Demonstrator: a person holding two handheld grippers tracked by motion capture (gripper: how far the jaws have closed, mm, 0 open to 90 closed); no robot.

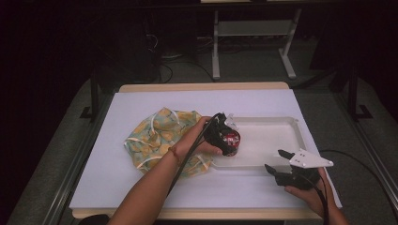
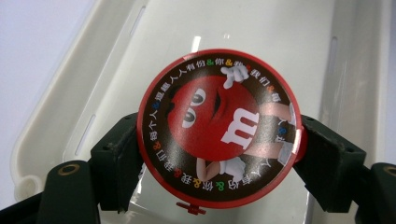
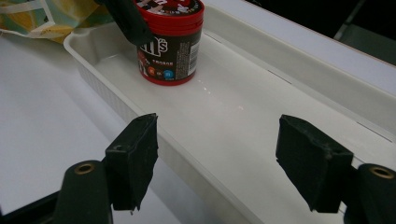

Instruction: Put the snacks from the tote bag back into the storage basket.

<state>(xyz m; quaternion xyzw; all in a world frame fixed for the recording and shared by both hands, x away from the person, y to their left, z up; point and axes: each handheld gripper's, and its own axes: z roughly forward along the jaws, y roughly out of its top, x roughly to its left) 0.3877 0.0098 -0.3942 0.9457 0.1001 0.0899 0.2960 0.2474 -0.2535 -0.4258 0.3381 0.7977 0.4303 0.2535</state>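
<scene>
The candy tub (image 2: 218, 128) stands upright, lid up, at the tray's (image 1: 281, 125) left end, where we see the left gripper (image 1: 226, 138) pinching its sides, forearm reaching diagonally across. Nearer, the right gripper (image 1: 278, 161) hovers spread at the tray's near edge. Beyond lies a patterned bag (image 1: 155, 136).

Our arms are bare, with a thin orange band on the left wrist. Both tongs, left (image 1: 224, 136) and right (image 1: 277, 161), have black jaws with brass-ringed screws, trailing black cables; the right carries a grey three-cornered plate.
</scene>
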